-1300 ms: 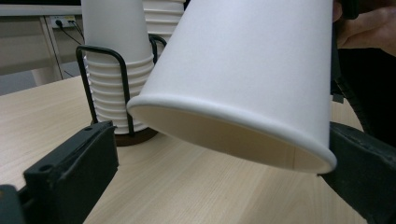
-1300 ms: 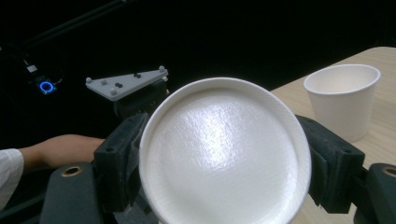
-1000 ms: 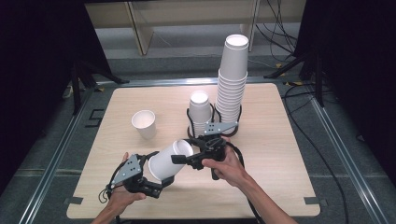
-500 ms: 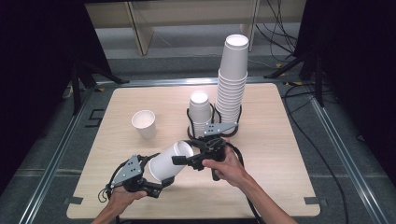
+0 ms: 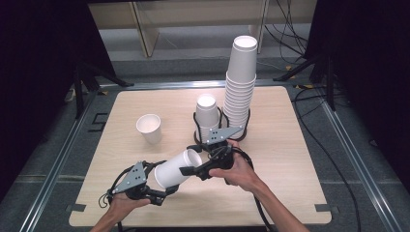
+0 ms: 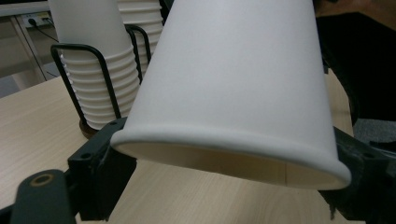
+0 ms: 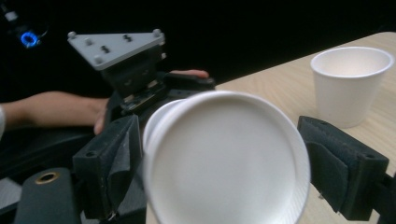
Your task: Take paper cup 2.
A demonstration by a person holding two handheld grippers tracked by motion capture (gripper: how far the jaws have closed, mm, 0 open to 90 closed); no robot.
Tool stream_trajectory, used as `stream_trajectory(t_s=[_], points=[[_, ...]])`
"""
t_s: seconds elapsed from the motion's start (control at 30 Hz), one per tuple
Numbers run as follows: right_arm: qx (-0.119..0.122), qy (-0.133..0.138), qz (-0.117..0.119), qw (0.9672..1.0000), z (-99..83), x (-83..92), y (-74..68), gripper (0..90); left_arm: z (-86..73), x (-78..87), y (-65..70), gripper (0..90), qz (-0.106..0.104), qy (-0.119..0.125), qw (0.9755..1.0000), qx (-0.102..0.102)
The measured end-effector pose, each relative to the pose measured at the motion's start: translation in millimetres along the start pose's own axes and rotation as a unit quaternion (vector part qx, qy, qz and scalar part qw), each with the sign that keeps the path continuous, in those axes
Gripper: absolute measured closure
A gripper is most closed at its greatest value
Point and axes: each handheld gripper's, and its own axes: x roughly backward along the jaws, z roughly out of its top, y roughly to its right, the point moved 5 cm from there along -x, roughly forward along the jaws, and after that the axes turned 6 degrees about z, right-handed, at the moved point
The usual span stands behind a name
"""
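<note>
A white paper cup [image 5: 174, 171] lies tilted above the table's front, held between both grippers. My left gripper [image 5: 162, 191] is at its wide rim end; its jaws have just been closing and now press the rim [image 6: 233, 158] from both sides. My right gripper [image 5: 193, 169] is shut on the narrow base end, whose flat bottom [image 7: 224, 158] faces that gripper's camera. A second rim edge shows just behind the base. The left gripper's grey plate [image 7: 116, 44] and the hand holding it appear beyond the cup.
A single upright cup [image 5: 149, 128] stands at the table's left middle. A black wire holder [image 5: 220, 128] behind my right hand carries a short cup stack [image 5: 207, 113] and a tall stack [image 5: 240, 82]. Bare wood [image 5: 300, 159] lies to the right.
The left gripper's jaws have drawn in onto the cup's rim end. Both hands and the cup have stayed in place.
</note>
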Motion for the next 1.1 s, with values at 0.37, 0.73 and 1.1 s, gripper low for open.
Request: stream_trajectory(t_s=[0.37, 0.73, 1.1], points=[[0.089, -0.159, -0.044, 0.9822, -1.4, 4.4, -13.1, 16.2, -6.9, -2.2, 6.5, 16.1, -0.024, -0.042, 0.9981, -0.038], [0.103, -0.308, -0.039, 0.9451, -17.0, -11.4, -17.7, 18.7, -11.1, -1.6, 10.9, 16.6, -0.044, -0.079, 0.9943, -0.058], [0.151, -0.377, -0.042, 0.9129, -20.7, -27.7, -16.4, 21.1, -12.4, -3.0, 14.0, 16.4, -0.047, -0.099, 0.9910, -0.076]])
